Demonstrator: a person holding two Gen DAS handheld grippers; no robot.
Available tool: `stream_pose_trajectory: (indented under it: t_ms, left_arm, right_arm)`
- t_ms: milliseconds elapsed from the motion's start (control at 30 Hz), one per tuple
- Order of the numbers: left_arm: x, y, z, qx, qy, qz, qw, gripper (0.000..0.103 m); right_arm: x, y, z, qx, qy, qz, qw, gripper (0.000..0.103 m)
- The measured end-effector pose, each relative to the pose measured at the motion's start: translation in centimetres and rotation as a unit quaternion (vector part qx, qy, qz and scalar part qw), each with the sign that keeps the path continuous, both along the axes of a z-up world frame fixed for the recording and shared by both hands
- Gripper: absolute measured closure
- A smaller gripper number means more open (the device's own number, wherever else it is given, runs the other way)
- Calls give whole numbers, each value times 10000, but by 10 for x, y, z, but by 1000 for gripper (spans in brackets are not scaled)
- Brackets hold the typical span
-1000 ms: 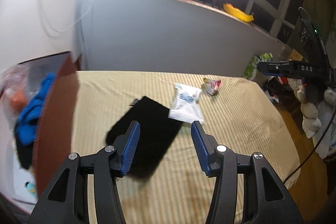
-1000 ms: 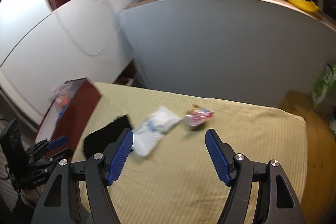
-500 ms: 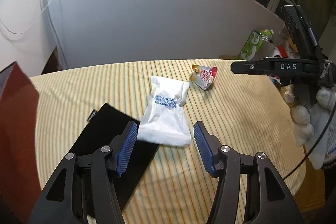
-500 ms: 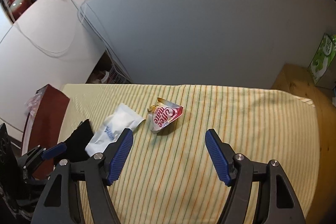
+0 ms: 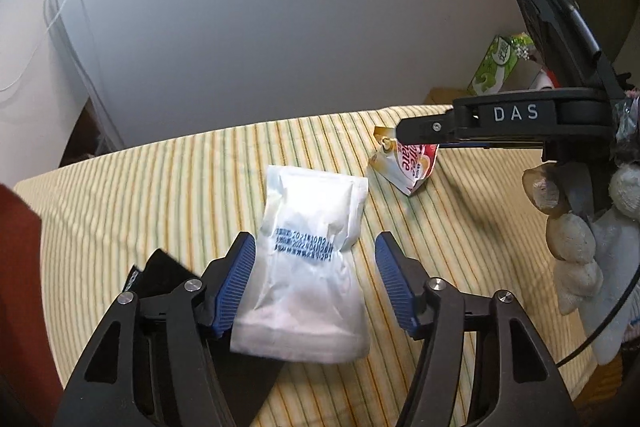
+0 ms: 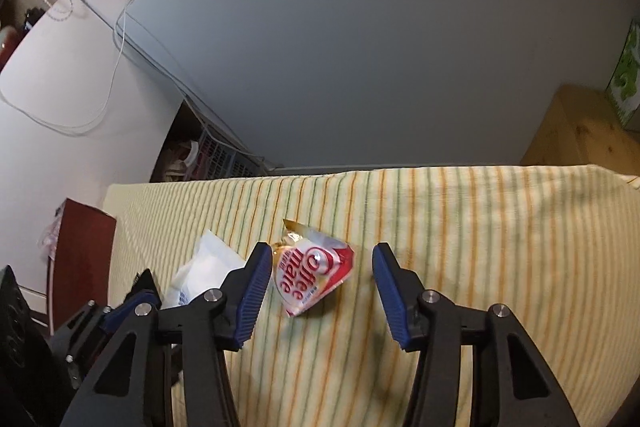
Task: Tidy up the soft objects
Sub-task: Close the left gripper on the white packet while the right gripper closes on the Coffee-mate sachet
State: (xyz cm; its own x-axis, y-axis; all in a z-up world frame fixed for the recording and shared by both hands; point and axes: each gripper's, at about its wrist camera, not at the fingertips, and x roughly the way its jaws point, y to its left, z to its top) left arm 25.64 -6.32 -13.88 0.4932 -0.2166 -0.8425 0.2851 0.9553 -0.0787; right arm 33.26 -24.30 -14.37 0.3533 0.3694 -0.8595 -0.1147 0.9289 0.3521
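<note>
A white pouch (image 5: pixel 312 259) with blue print lies on the striped tablecloth (image 5: pixel 160 195), its near end over a black cloth (image 5: pixel 160 275). My left gripper (image 5: pixel 316 285) straddles the pouch. Its jaws are opening and the pads do not press on it. A red and white Coffee-mate packet (image 6: pixel 312 279) lies further right, also seen as the packet (image 5: pixel 408 167) in the left wrist view. My right gripper (image 6: pixel 320 293) hangs over it with the packet between its closing jaws, a gap left on the right side. The left gripper's blue tip (image 6: pixel 124 309) shows beside the pouch (image 6: pixel 204 267).
A red-brown box (image 6: pixel 84 259) stands at the table's left end. A grey panel (image 5: pixel 280 47) rises behind the far edge. A green tissue box (image 5: pixel 496 67) and a wooden surface (image 6: pixel 580 131) are at the right. Plush-looking shapes (image 5: pixel 572 239) hang by the right gripper body (image 5: pixel 516 115).
Both grippers came down and closer to the table. The left one shifted from above the black cloth to around the white pouch. The right one closed in on the packet and its jaws narrowed.
</note>
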Motion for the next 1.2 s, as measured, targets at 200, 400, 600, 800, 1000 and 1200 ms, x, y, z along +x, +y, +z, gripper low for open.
stream_pose_trajectory:
  t_ms: [200, 400, 600, 800, 1000, 1200]
  left_arm:
    - [10, -6, -12, 192, 61, -24, 9998, 41]
    - [17, -11, -21, 311, 105, -21, 9995, 41]
    - [24, -13, -24, 276, 117, 19, 9995, 41]
    - [23, -16, -24, 254, 67, 22, 9997, 41]
    - [18, -8, -24, 238, -11, 25, 9997, 48]
    - [16, -1, -23, 175, -49, 66, 9998, 60]
  right_arm:
    - [6, 1, -8, 144, 91, -101, 9998, 63]
    - [5, -5, -2, 181, 80, 0, 9998, 66]
    - [7, 14, 3, -121, -43, 178, 9998, 57]
    - [9, 34, 2, -420, -62, 380, 9984, 55]
    - [1, 48, 3, -736, -159, 599, 9954, 60]
    - [-3, 49, 0, -642, -58, 626, 9960, 83]
